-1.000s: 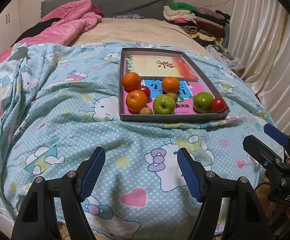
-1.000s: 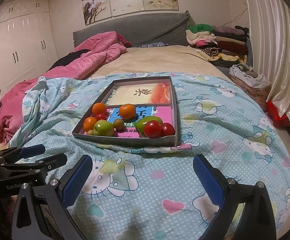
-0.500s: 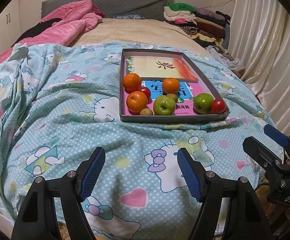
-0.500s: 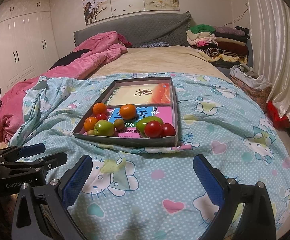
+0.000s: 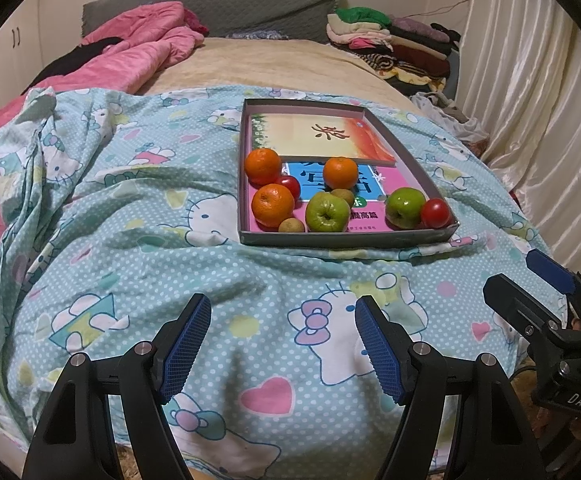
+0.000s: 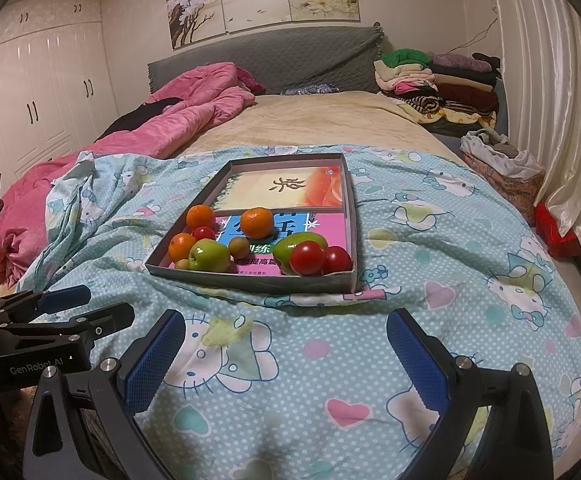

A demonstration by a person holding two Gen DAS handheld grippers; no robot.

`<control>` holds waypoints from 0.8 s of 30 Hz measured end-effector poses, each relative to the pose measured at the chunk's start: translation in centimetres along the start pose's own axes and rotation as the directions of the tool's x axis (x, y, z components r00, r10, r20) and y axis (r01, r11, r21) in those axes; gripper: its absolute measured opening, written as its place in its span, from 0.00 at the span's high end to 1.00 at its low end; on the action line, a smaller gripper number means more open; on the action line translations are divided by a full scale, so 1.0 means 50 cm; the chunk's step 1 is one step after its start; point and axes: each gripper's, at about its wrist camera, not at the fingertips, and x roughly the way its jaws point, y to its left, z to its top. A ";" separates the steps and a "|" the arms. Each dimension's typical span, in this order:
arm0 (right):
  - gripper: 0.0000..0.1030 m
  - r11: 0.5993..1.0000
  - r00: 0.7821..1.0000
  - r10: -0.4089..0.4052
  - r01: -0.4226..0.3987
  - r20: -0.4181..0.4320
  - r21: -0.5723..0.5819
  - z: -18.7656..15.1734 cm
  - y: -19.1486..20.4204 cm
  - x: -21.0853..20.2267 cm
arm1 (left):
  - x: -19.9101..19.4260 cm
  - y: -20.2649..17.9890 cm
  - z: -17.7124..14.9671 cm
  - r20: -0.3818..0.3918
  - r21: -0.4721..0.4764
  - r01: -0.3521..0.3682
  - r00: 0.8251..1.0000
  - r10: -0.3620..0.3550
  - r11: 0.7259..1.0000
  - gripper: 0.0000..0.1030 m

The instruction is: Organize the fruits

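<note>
Fruits lie mixed at the near end of the shallow box on the bed, exactly as a second ago, so nothing tells sorted from unsorted. Both the left gripper and right gripper hover short of the box, jaws apart and empty. Only the right view shows a second red tomato beside the box's right wall.

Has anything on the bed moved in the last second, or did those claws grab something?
Nothing visibly changed. The left gripper and right gripper still hover open and empty over the bedspread, short of the tray. All the fruit, the oranges included, lies where it was.
</note>
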 end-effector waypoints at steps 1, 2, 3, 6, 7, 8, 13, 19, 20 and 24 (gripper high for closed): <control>0.01 1.000 1.000 -0.001 0.001 0.000 0.000 0.000 0.000 0.000 | 0.000 0.000 0.000 0.000 0.000 0.001 1.000 -0.001 1.000 0.26; 0.01 1.000 1.000 0.000 0.000 -0.001 -0.001 0.000 0.000 0.000 | 0.000 0.000 0.000 0.000 0.000 0.000 1.000 0.000 1.000 0.26; 0.01 1.000 1.000 0.000 0.000 -0.001 -0.001 0.000 0.000 0.000 | 0.000 0.000 0.000 -0.001 0.000 -0.001 1.000 0.001 1.000 0.26; 0.01 1.000 1.000 0.000 0.000 -0.001 0.000 0.000 0.000 0.000 | 0.000 0.000 0.000 -0.001 -0.001 0.000 1.000 0.000 1.000 0.26; 0.01 1.000 1.000 -0.001 0.001 -0.001 -0.001 0.000 0.000 0.000 | 0.000 0.000 0.000 -0.001 -0.001 -0.001 1.000 0.001 1.000 0.26; 0.01 1.000 1.000 -0.001 0.001 -0.001 0.000 0.000 0.000 0.000 | 0.001 0.000 0.000 -0.001 -0.001 -0.001 1.000 0.001 1.000 0.26; 0.01 1.000 1.000 0.000 0.000 -0.001 0.003 0.000 0.000 0.000 | 0.001 0.001 -0.001 -0.001 -0.001 -0.006 1.000 0.006 1.000 0.26; 0.01 0.999 1.000 -0.002 0.002 -0.006 0.039 -0.001 -0.014 0.003 | 0.000 0.001 0.000 0.016 -0.002 -0.017 1.000 0.017 1.000 0.26; 0.01 0.998 1.000 0.003 -0.003 -0.001 0.059 -0.001 -0.023 0.000 | 0.000 0.001 0.001 0.022 -0.006 -0.028 0.999 0.028 1.000 0.26; 0.01 0.991 1.000 0.006 -0.007 0.012 0.133 0.005 -0.055 -0.005 | -0.005 0.009 0.001 0.031 -0.021 -0.020 0.999 0.021 1.000 0.26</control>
